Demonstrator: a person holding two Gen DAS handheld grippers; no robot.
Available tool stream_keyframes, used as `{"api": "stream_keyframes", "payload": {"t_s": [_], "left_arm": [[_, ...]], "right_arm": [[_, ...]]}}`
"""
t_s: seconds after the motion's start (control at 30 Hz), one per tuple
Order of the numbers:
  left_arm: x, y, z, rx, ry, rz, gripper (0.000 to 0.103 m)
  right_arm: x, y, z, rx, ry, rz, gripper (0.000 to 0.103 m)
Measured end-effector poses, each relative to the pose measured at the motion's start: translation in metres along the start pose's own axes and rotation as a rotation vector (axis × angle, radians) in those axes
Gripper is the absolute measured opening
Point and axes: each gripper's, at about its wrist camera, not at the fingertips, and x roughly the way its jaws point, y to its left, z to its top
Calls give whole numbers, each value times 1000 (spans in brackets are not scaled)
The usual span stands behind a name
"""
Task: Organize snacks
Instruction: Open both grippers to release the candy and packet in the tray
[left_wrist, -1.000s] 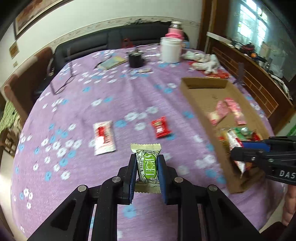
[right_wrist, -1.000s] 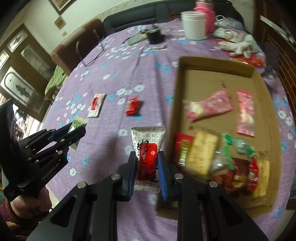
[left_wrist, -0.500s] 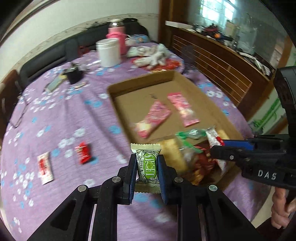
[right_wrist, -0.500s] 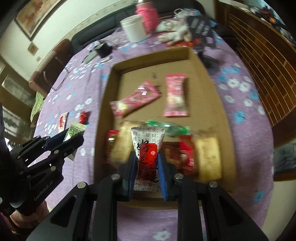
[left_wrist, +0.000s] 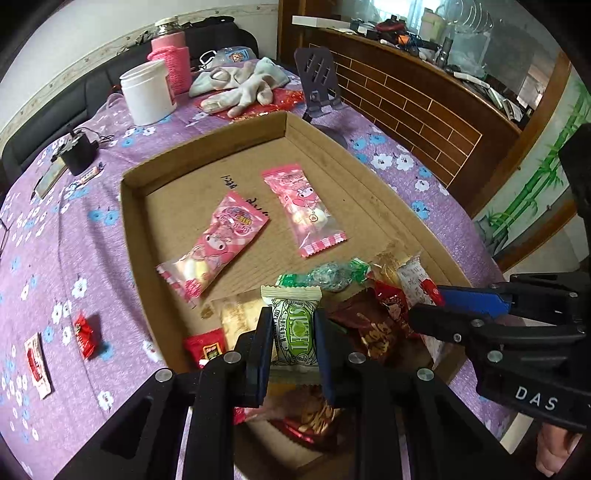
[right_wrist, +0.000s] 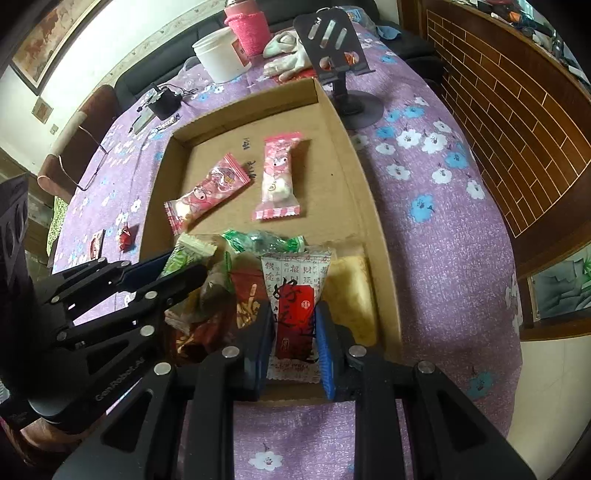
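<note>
Left gripper (left_wrist: 293, 338) clamps the green packet (left_wrist: 294, 325) and right gripper (right_wrist: 295, 341) the red-and-white packet (right_wrist: 295, 295), each pinched mid-body, both over the near end of the box (left_wrist: 127, 221). Packets look light, soft and crinkly, probably slippery film, so a grip across the filled middle seems safest. Counted: 2 pink packs (left_wrist: 218, 243) in the box, 2 packets (left_wrist: 83, 334) left on the cloth.
</note>
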Motion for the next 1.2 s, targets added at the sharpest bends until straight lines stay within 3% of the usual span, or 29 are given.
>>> {"api": "stream_keyframes", "payload": {"t_s": [0.53, 1.13, 1.2], "left_arm": [[0, -1, -9, 51, -13, 63, 22], [-9, -11, -11, 90, -43, 99, 22], [-11, -11, -11, 91, -47, 102, 23]], "right_arm": [[11, 6, 10, -7, 5, -11, 26], [-3, 7, 6, -5, -32, -28, 26], [-4, 7, 5, -3, -34, -30, 29]]}}
